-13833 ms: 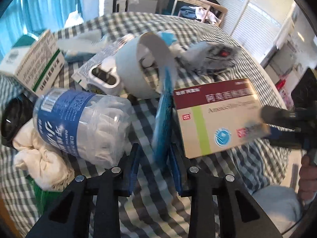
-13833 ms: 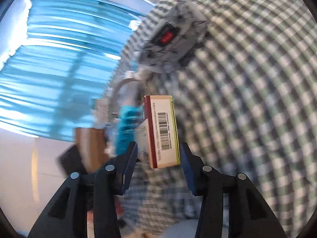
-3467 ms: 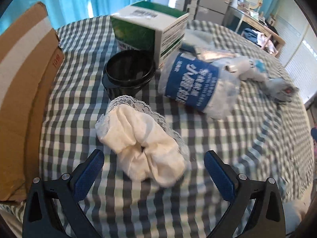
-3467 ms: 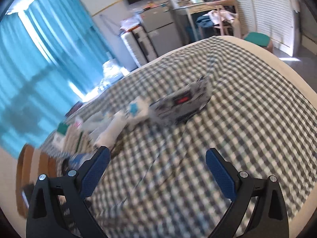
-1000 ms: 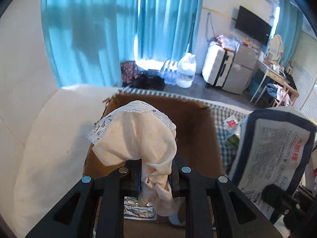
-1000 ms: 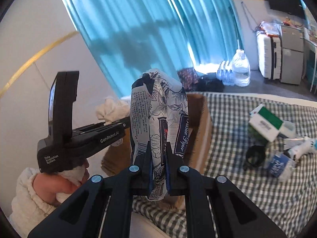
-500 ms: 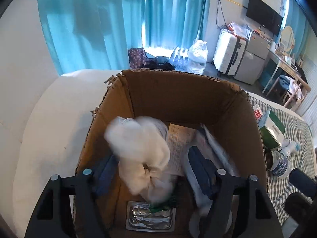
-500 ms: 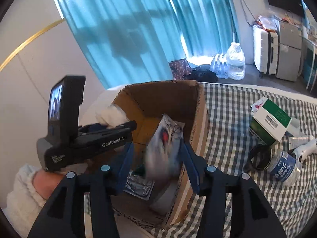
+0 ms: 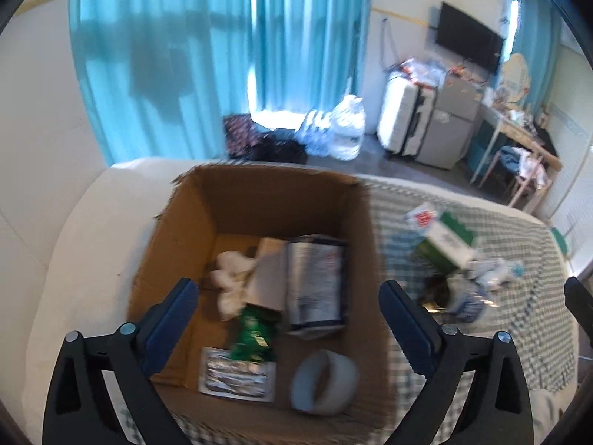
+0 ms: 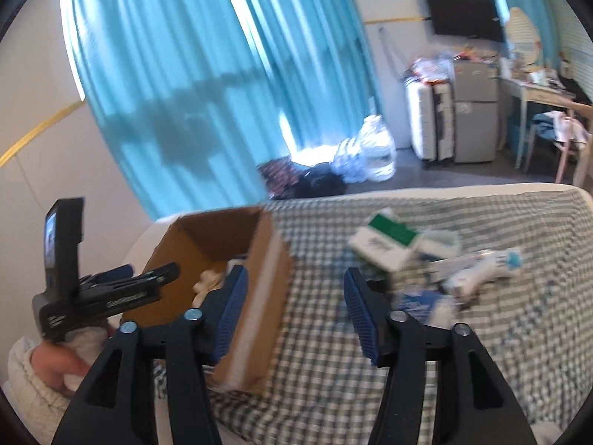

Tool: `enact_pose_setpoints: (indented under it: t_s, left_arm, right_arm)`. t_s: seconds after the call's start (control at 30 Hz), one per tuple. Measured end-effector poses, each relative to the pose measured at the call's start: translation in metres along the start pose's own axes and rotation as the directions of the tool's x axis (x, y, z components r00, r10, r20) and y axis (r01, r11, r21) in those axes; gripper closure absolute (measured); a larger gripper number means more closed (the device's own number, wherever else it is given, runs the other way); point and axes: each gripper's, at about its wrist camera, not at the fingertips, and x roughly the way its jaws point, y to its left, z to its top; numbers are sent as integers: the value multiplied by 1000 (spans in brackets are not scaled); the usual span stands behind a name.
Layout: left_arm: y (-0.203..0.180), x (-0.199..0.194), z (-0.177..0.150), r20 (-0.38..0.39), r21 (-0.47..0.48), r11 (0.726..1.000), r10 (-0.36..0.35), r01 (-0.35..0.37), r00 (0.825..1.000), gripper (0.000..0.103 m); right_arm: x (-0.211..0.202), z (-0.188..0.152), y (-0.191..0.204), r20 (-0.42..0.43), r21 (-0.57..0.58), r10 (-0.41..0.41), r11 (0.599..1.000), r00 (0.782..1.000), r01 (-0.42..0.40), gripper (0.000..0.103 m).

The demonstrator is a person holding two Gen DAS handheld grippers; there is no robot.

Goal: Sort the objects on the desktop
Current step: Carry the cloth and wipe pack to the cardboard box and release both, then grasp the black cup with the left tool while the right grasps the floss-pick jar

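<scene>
Left wrist view looks down into the cardboard box [image 9: 178, 244] at frame centre, the left gripper [image 9: 285, 319] with jaws wide apart and holding nothing. Inside lie a white cloth [image 9: 229, 282], a tissue pack [image 9: 315, 296], a green packet [image 9: 254, 337], a foil pack [image 9: 237, 378] and a tape roll [image 9: 324, 382]. Right wrist view shows the right gripper [image 10: 292, 315], jaws also apart, over the checked bench [image 10: 481, 352], with a green-and-white box [image 10: 385, 244] at right.

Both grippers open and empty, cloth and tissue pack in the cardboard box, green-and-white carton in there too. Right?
Not the carton. The green-and-white carton sits outside the cardboard box, on the checked cloth, as the left wrist view shows. The rest holds: left gripper and right gripper open, cloth and tissue pack boxed.
</scene>
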Motion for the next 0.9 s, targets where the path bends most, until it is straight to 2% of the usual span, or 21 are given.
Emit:
enact_pose_setpoints:
  t_s: [0.1, 0.23, 0.43, 0.63, 0.77, 0.9]
  left_arm:
    - [-35, -23, -3, 34, 24, 999, -38, 37, 999, 0]
    - [-90, -38, -19, 58, 86, 991, -108, 103, 992, 0]
    - [-160, -27, -56, 20, 194, 964, -188, 181, 982, 0]
    - [-193, 15, -80, -41, 264, 953, -139, 145, 989, 0]
    - [-195, 45, -88, -84, 265, 957, -99, 118, 992, 0]
    - [-190, 78, -88, -130, 228, 966, -92, 120, 987, 0]
  right_arm:
    - [-35, 0, -31, 57, 20, -78, 997, 995, 77, 30]
    - [-69, -5, -74, 83, 60, -172, 984, 982, 167, 17]
    - [-85, -23, -127, 57, 153, -241, 961, 969, 230, 12]
    - [-62, -41, -151, 7, 207, -220, 955, 975, 214, 12]
    - [-37, -54, -158, -47, 197, -208, 957, 977, 213, 12]
    - [-13, -64, -166, -102, 196, -200, 956, 975, 217, 12]
